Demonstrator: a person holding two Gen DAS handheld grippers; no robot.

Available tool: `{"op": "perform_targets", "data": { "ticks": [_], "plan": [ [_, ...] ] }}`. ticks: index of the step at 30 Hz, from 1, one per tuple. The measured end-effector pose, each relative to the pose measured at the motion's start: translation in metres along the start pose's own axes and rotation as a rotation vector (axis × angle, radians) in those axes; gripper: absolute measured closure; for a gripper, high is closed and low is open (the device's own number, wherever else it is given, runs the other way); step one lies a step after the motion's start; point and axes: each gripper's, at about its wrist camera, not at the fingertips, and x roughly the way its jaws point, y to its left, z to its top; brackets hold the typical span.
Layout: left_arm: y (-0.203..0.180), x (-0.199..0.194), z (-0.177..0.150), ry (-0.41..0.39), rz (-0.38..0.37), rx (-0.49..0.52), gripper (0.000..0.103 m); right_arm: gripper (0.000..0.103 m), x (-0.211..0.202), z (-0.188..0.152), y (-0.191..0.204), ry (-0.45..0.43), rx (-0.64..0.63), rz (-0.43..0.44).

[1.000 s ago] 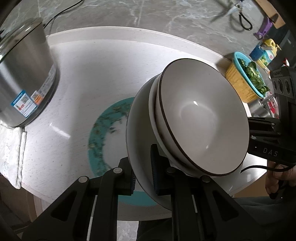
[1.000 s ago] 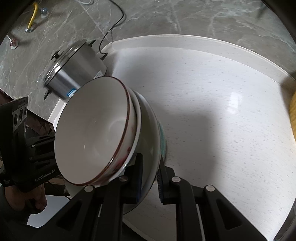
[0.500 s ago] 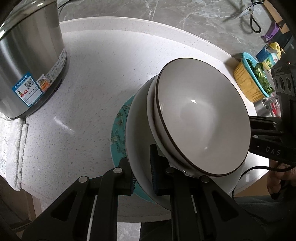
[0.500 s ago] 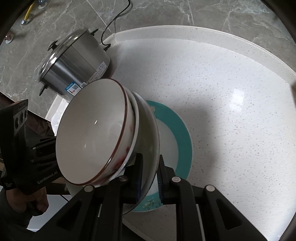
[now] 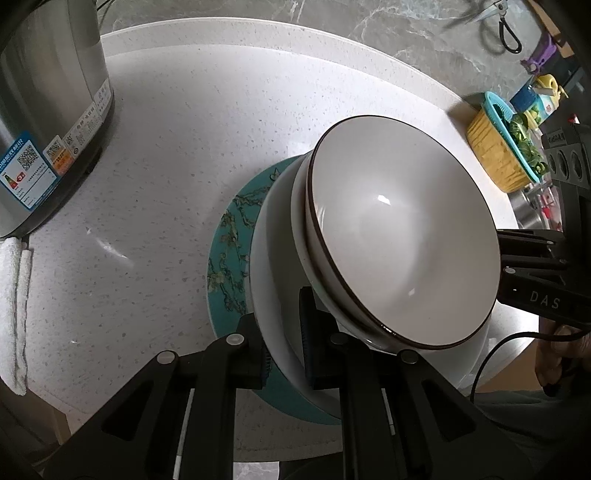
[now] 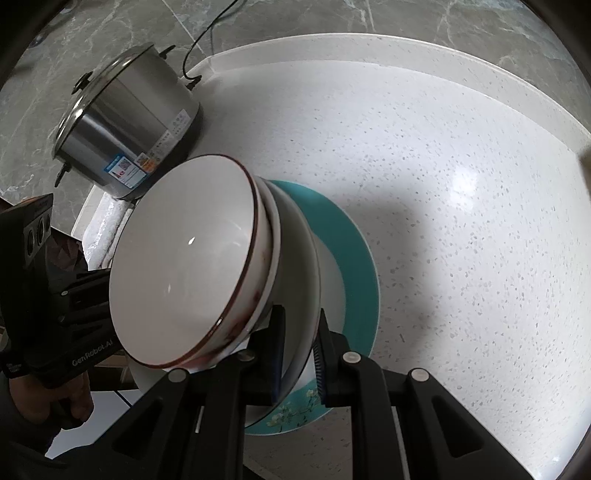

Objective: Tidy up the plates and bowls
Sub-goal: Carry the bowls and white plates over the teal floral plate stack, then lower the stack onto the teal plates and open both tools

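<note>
A stack of dishes hangs tilted over a teal flowered plate [image 5: 229, 251] [image 6: 358, 266] that lies on the white speckled counter [image 5: 177, 155]. The stack is a wide white plate [image 5: 273, 280] [image 6: 301, 258] carrying a white bowl and, nested on top, a brown-rimmed bowl [image 5: 399, 240] [image 6: 184, 266]. My left gripper [image 5: 282, 343] is shut on the white plate's near rim. My right gripper [image 6: 299, 354] is shut on the opposite rim and also shows in the left wrist view [image 5: 535, 266]. Whether the stack touches the teal plate I cannot tell.
A steel cooker [image 5: 44, 122] [image 6: 129, 129] with a cable stands at the counter's left, a white towel [image 5: 14, 295] beside it. A yellow basket of greens [image 5: 498, 151] sits at the far right edge. Scissors [image 5: 506, 26] lie on the grey floor beyond.
Both grippers have sunk with the stack towards the counter. The stack now sits low over the teal plate, and the cooker looms larger in both views.
</note>
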Motion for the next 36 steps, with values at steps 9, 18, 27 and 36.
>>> {"op": "perform_targets", "data": {
  "ticks": [9, 18, 27, 36],
  "plan": [
    [-0.004, 0.016, -0.003, 0.002, 0.017, 0.008, 0.093, 0.087, 0.013, -0.003, -0.003, 0.009, 0.001, 0.005],
    [-0.009, 0.021, -0.004, -0.009, 0.03, 0.025, 0.093, 0.087, 0.013, -0.007, -0.005, -0.01, -0.004, 0.01],
    [-0.008, 0.001, -0.01, -0.059, 0.041, -0.008, 0.089, 0.084, 0.003, -0.014, -0.003, -0.055, 0.012, 0.002],
    [-0.009, -0.056, -0.014, -0.14, 0.066, -0.035, 0.043, 0.036, -0.044, -0.039, -0.018, -0.152, 0.079, -0.058]
  ]
}}
